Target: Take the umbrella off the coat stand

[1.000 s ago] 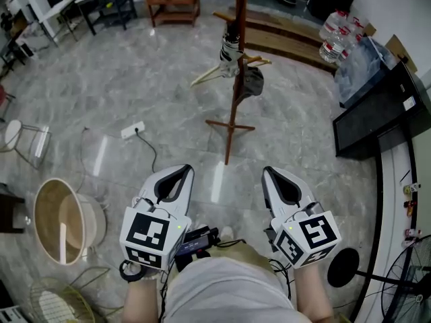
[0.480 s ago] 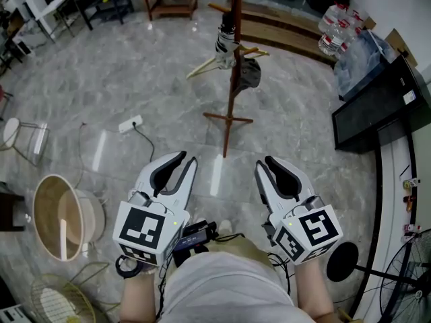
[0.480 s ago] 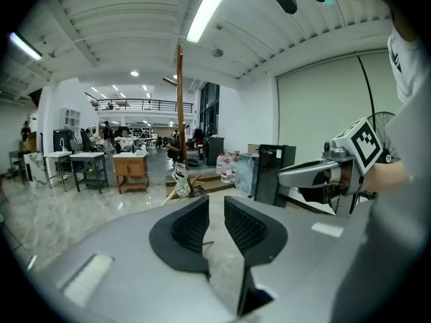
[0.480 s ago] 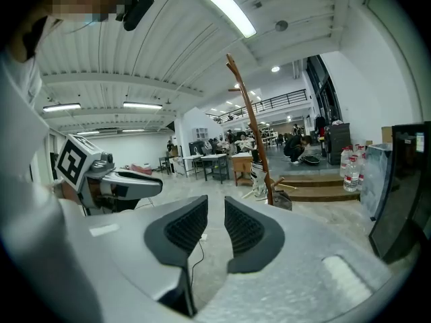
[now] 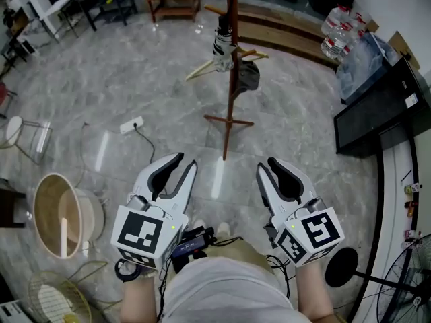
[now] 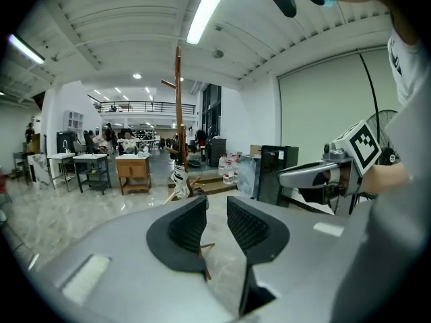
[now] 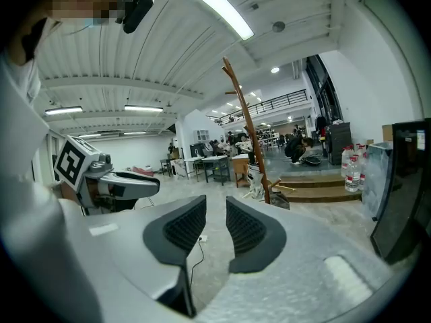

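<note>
A wooden coat stand [image 5: 231, 79] rises from the marble floor some way ahead of me. A folded black-and-white umbrella [image 5: 221, 44] hangs near its top, beside a dark bag on a hook. In the head view my left gripper [image 5: 182, 164] and right gripper [image 5: 271, 168] are held side by side close to my body, well short of the stand. Both have just been opening their jaws, and both stand open with nothing between them. The stand [image 6: 179, 113] and umbrella [image 6: 180, 173] show far beyond the left gripper [image 6: 217, 206]. The stand [image 7: 246, 130] also shows far beyond the right gripper [image 7: 215, 206].
A round woven bin [image 5: 59, 217] and a wire basket [image 5: 54, 303] sit at my left. A power strip [image 5: 133, 124] with its cable lies on the floor. A black cabinet [image 5: 377, 106], water bottles [image 5: 337, 36] and a floor fan [image 5: 404, 274] line the right side.
Both grippers' jaws have gone from shut to open, with nothing in them. The left gripper has shifted slightly; the stand and umbrella have not changed.
</note>
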The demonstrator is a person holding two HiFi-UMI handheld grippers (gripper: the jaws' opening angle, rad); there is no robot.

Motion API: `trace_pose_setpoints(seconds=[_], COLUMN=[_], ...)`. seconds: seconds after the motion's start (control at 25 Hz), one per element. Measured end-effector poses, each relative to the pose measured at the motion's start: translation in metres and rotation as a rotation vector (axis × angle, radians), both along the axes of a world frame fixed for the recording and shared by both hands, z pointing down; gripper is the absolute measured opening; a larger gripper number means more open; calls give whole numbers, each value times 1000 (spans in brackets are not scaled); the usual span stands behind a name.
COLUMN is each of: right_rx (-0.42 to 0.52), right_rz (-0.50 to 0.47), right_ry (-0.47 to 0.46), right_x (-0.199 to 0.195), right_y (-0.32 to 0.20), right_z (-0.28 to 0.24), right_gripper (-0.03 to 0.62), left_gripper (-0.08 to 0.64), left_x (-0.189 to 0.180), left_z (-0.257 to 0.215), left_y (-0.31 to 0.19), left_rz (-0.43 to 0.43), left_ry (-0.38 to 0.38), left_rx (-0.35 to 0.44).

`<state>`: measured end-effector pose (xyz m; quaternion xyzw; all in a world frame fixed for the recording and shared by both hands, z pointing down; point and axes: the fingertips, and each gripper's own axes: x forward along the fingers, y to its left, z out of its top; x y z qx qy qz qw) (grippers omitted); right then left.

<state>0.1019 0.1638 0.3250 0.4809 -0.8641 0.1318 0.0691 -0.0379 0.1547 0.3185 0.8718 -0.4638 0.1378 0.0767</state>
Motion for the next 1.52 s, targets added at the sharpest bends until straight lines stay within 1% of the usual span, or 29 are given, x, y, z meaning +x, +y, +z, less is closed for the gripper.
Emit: trace_pose_setpoints(seconds=[0.16,0.44,0.6,0.8,1.0,1.32,1.52], right_rx=[4,5,-2,-5,-20,-31,-37], right_rz=[-10,-35,-38,-35,-23,-6,9], right_ry=[1,7,12,10,28,28,30], right_x=[6,16,18,18,19,15,9], right_y=[2,8,8,5,-12,-60,-93], right_z=[3,6,11,16,24,23,20], right_gripper=[89,89,89,89,91,94,94], left_gripper=[98,98,97,97,97,97,94], left_x=[5,18,16,17,20,21,20], left_z=[6,11,18,23,33,30,27], left_y=[4,12,15,8,-13,-66,-104], left_rz=[-4,-19,-25,-24,1,35,64], left_ry=[-5,-32,-56,-67,-73,-77,-83], left_rx=[3,-31,-47,-80,-82,-98,-93])
